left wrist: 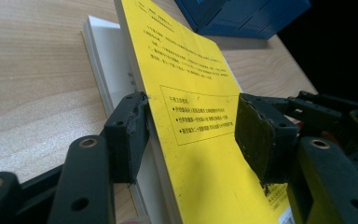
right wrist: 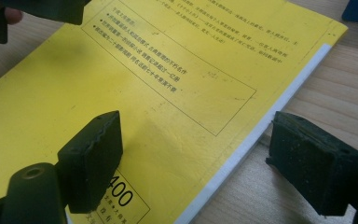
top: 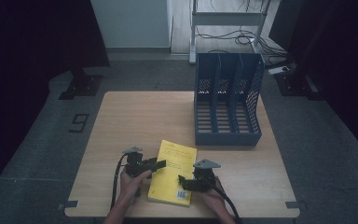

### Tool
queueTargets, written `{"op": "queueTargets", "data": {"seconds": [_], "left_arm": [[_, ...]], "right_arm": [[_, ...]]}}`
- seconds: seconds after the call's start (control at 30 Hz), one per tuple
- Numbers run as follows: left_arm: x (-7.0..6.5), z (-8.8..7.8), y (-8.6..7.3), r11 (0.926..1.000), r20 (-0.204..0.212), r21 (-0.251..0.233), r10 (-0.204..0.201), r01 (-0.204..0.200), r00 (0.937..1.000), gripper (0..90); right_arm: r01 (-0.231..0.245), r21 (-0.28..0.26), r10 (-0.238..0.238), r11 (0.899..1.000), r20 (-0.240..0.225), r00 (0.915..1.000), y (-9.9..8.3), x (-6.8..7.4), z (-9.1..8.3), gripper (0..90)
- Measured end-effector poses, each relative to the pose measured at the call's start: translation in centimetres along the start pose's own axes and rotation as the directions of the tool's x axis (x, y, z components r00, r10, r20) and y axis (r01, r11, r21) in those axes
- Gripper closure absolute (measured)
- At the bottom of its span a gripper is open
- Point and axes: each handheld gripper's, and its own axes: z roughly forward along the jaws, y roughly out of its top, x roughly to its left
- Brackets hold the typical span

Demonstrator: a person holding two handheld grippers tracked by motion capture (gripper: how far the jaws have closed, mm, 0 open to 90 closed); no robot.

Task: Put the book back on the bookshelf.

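Note:
A yellow paperback book (top: 173,170) lies flat near the front edge of the wooden table (top: 135,121). My left gripper (top: 157,168) is at the book's left edge and stands open. In the left gripper view the book (left wrist: 191,93) has that edge between my left gripper's (left wrist: 191,135) jaws, one pad beside the white page block and the other above the cover. My right gripper (top: 182,183) is at the book's lower right edge, also open. Seen from my right gripper (right wrist: 200,158), one pad hovers over the cover (right wrist: 144,84) and the other over bare wood beside the page edge.
A blue three-slot file rack (top: 227,102) stands at the back right of the table, its slots open toward me. The right gripper (left wrist: 335,112) shows across the book in the left gripper view. Bare wood lies left of and behind the book.

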Motion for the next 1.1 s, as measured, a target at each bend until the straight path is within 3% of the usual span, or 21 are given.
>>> {"op": "queueTargets", "data": {"seconds": [0.4, 0.57, 0.73, 0.87, 0.97, 1.1], "left_arm": [[0.1, 0.3, -0.2, 0.9998, -0.02, 0.019, -0.008, 0.009, 0.9998, 42.8], [0.4, 0.4, -0.2, 0.9983, -0.028, 0.057, -0.014, 0.016, 0.9995, 45.0], [0.5, 0.3, 0.0, 0.9935, 0.024, 0.111, -0.029, 0.027, 0.9993, 45.6], [0.3, 0.4, 0.0, 0.994, 0.015, 0.104, -0.035, 0.033, 0.9993, 46.5], [-0.1, 0.4, -0.1, 0.9951, -0.011, 0.098, -0.012, 0.013, 0.9999, 46.7], [-1.5, 0.3, 0.1, 0.9941, -0.057, 0.087, 0.069, -0.064, 0.996, 46.7]], "right_arm": [[0.004, 0.001, -0.004, 1.0, 0.001, 1.0, 0.0, 0.0, 0.0, 16.8], [0.005, 0.0, -0.005, 1.0, -0.001, 1.0, 0.0, 0.0, 0.0, 16.9], [0.003, 0.0, -0.003, 1.0, -0.001, 1.0, 0.0, 0.0, 0.0, 16.8], [0.002, 0.0, -0.002, 1.0, -0.001, 1.0, 0.0, 0.0, 0.0, 16.7], [0.001, 0.0, -0.001, 1.0, 0.0, 1.0, 0.0, 0.0, 0.0, 16.8], [0.001, -0.001, -0.001, 1.0, 0.002, 1.0, 0.0, 0.1, 0.0, 16.8]]}}
